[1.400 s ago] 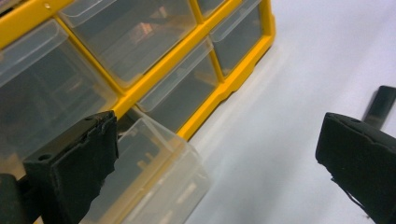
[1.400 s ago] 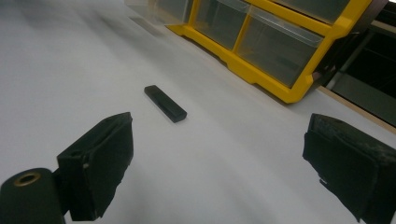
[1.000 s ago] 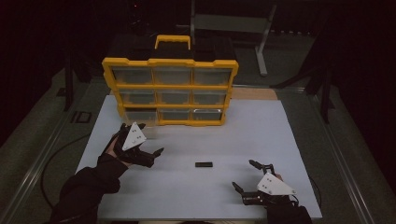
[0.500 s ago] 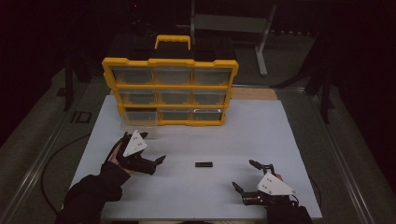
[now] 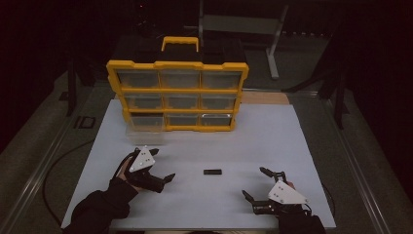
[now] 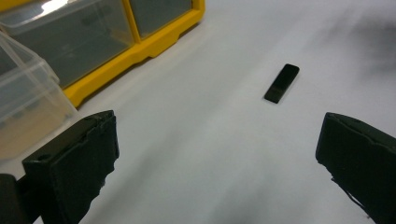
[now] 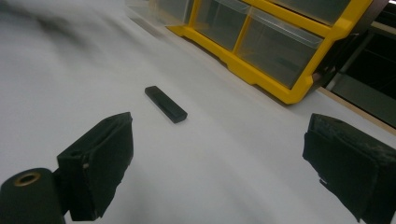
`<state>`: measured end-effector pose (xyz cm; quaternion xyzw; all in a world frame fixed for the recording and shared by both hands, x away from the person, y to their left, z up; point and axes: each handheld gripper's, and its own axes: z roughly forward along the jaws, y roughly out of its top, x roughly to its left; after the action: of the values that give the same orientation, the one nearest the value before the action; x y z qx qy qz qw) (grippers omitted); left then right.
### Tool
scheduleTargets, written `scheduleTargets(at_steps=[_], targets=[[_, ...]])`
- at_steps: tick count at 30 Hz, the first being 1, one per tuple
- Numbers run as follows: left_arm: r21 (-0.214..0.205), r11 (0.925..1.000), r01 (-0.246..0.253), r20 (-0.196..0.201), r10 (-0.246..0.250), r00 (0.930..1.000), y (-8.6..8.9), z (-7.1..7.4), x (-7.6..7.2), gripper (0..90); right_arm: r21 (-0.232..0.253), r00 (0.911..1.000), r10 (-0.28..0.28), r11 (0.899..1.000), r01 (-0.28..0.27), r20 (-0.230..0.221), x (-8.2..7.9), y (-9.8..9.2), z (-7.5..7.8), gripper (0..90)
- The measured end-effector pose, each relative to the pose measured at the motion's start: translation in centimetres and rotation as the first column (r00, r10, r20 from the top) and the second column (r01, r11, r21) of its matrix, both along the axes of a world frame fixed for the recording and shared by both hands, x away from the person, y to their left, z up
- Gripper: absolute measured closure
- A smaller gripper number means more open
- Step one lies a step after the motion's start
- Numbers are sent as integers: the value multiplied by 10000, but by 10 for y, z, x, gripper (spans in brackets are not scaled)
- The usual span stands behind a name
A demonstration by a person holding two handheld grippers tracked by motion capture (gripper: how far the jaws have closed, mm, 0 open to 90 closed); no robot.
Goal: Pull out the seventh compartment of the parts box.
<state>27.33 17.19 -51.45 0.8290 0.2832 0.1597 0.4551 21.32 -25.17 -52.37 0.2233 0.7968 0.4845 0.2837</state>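
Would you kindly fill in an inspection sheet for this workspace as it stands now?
Surface: white table top, flat and bare around the work.
Job's things: small black bar lying flat between the grippers, touched by neither; clear drawer pulled out in front of the yellow organiser, at its lower left.
Clutter: nothing seen.
Grippers: left gripper open, held nothing; right gripper open, held nothing, jaws wide in both gripper views.
Cables: dark cable curving off the table's left edge.
Surroundings: dim room, grey metal stand behind the organiser.
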Motion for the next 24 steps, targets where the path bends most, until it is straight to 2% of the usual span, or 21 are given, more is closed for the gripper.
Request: scheduleTargets(at_steps=[3, 5, 7, 9, 14, 20, 23, 24], targets=[[-30, 10000, -95, -113, 95, 9999, 2, -3, -1, 0, -6, 10000, 16, 10000, -16, -11, 0, 0, 0, 86], [-71, 9987, -499, -165, 497, 9986, 4, -5, -1, 0, -32, 10000, 32, 10000, -32, 26, 0, 0, 0, 87], [-133, 9978, -642, -306, 638, 9975, 6, -7, -1, 0, -36, 10000, 33, 10000, -32, 26, 0, 0, 0, 86], [-4, 9970, -768, -327, 767, 9965, 7, -8, -2, 0, -34, 10000, 27, 10000, -27, 40, 0, 0, 0, 86], [100, 9971, -750, -554, 754, 9956, 9, -11, -7, 0, -44, 10000, 11, 10000, -11, 30, 0, 0, 0, 87], [94, 9972, -736, -1160, 742, 9905, 15, -14, -10, 0, -43, 10000, 12, 10000, -12, -5, -1, 0, 0, 87], [235, 9974, -683, -1218, 706, 9900, 15, -15, -11, 0, -53, 10000, 22, 10000, -22, -10, -1, 0, 0, 87], [362, 9968, -707, -1120, 743, 9909, 14, -16, -12, 0, -61, 10000, 44, 10000, -44, -19, -1, 1, 0, 86]])
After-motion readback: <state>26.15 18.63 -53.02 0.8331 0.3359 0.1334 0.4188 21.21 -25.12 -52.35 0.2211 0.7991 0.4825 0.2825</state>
